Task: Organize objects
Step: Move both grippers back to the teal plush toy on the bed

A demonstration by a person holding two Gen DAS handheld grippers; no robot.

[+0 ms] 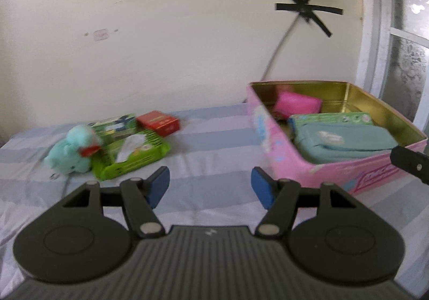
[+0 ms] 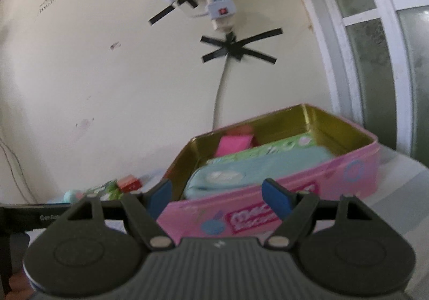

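Observation:
A pink tin box (image 1: pixel 346 170) with a gold inside stands on the striped bed sheet at the right. It holds a teal wipes pack (image 1: pixel 346 139), a green pack (image 1: pixel 332 117) and a pink packet (image 1: pixel 296 104). At the left lie a teal plush toy (image 1: pixel 71 152), a green wipes pack (image 1: pixel 134 155), a green box (image 1: pixel 114 124) and a red box (image 1: pixel 158 123). My left gripper (image 1: pixel 210 187) is open and empty above the sheet between the pile and the tin. My right gripper (image 2: pixel 217 197) is open and empty just in front of the tin (image 2: pixel 308 184), with the teal pack (image 2: pixel 254 168) behind it.
A cream wall stands behind the bed with a power strip (image 2: pixel 218 2), black tape crosses (image 2: pixel 236 48) and a hanging cable. A white window frame (image 2: pixel 335 59) is at the right. Part of the other gripper (image 1: pixel 410 166) shows at the right edge of the left wrist view.

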